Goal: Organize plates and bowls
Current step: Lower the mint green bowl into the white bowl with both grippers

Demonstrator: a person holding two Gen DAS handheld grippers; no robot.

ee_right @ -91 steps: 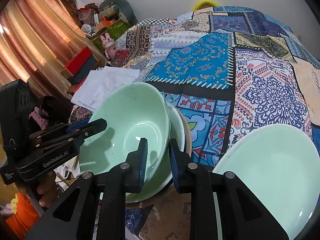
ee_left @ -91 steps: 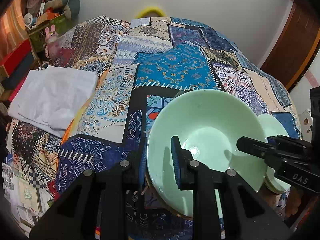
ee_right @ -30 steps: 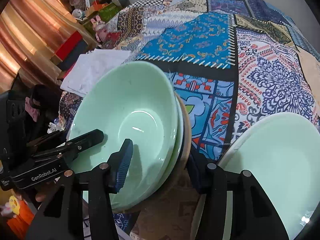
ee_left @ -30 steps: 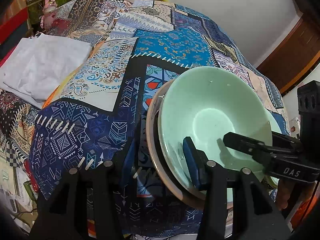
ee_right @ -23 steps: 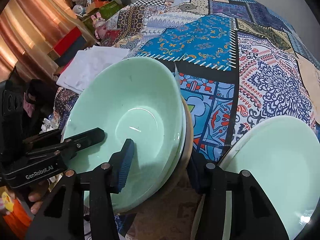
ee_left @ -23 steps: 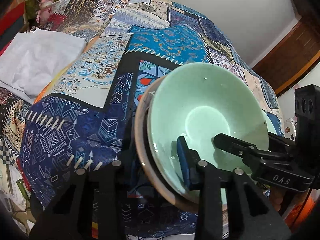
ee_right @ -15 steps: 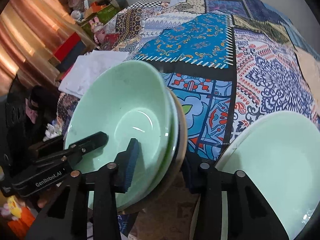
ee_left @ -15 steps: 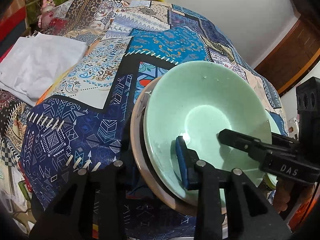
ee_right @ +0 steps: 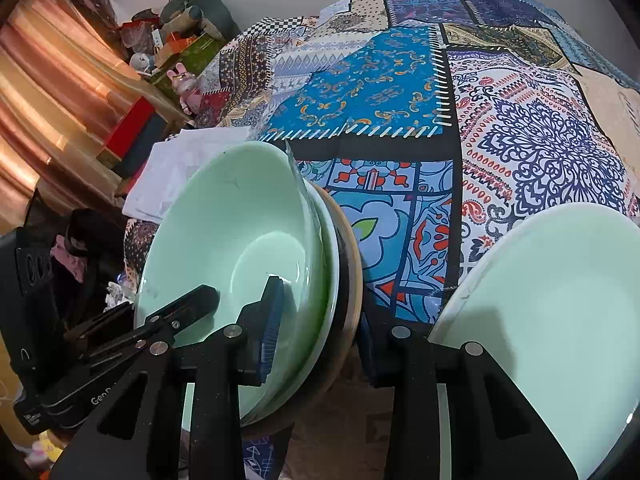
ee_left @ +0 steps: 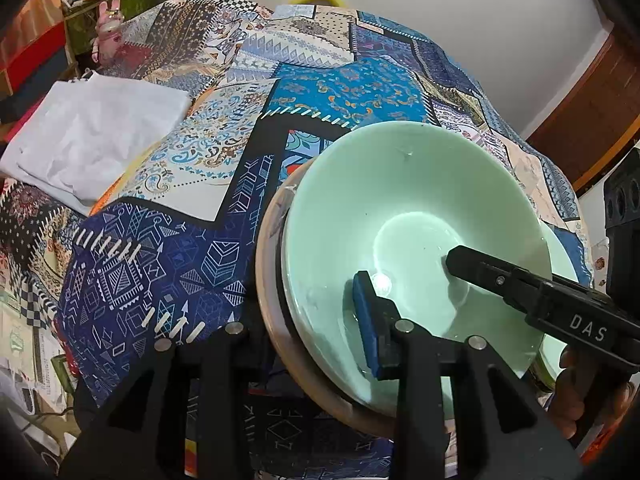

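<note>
Patchwork cloth point(ee_left: 336, 92) in blues, whites and reds covers the bed, its printed panels edged with pale stitch marks, and a crumpled white fabric point(ee_left: 92, 140) lies at its left edge beside copper-coloured curtains point(ee_right: 52, 92).

Near the front edge sits a stack of dishes point(ee_right: 340, 280): a glossy pale green round bowl point(ee_left: 400, 208) on top, a second pale dish under it, and a tan-rimmed plate with a dark band at the bottom (the layers show best in the right wrist view). The stack is tilted, its open side facing up and toward the cameras; being round, it has no long axis.

Left tongs point(ee_left: 308, 328) straddle the stack's near-left rim, one blue ribbed pad inside the green bowl and the other finger outside under the rim, pressed onto the stack. Right tongs point(ee_right: 320, 320) do the same on the opposite rim, one pad inside and one finger behind the tan plate; these jaws are closing onto the stack.

Just right of the stack rests a smooth pale green shallow plate point(ee_right: 560, 312), lying on the cloth.
</note>
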